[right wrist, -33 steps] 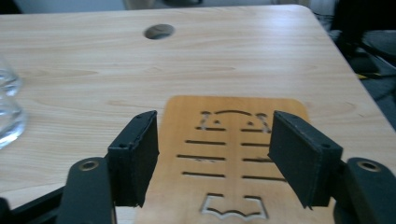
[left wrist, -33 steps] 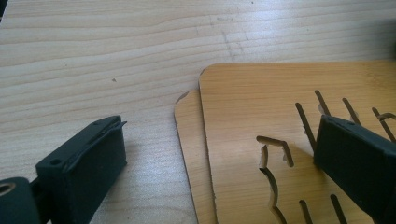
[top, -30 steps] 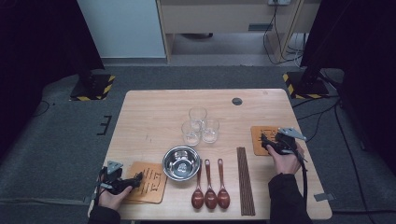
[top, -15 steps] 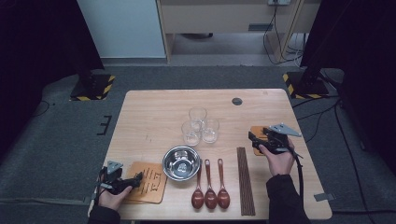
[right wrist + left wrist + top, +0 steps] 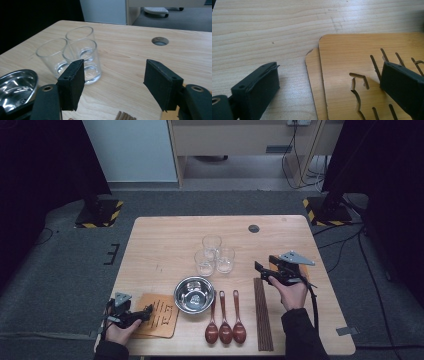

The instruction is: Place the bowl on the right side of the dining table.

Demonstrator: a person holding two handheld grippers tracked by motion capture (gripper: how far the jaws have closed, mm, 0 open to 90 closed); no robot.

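Three empty glasses (image 5: 215,254) stand together mid-table; in the right gripper view they are just ahead on the left (image 5: 85,58). My right gripper (image 5: 259,268) hovers to their right, open, jaws pointing at them with nothing between (image 5: 112,82). It mostly hides a wooden coaster (image 5: 273,266) beneath it. My left gripper (image 5: 148,310) rests at the front left, open. Its jaws straddle the corner of two stacked wooden coasters (image 5: 352,55), seen in the high view as an orange slab (image 5: 160,315).
A steel bowl (image 5: 194,294) sits in front of the glasses. Three wooden spoons (image 5: 225,320) and a bundle of chopsticks (image 5: 263,312) lie to its right. A round cable hole (image 5: 254,228) marks the far side of the table (image 5: 165,245).
The right gripper has lifted off the right coaster and moved left toward the glasses. The left gripper has stayed where it was.
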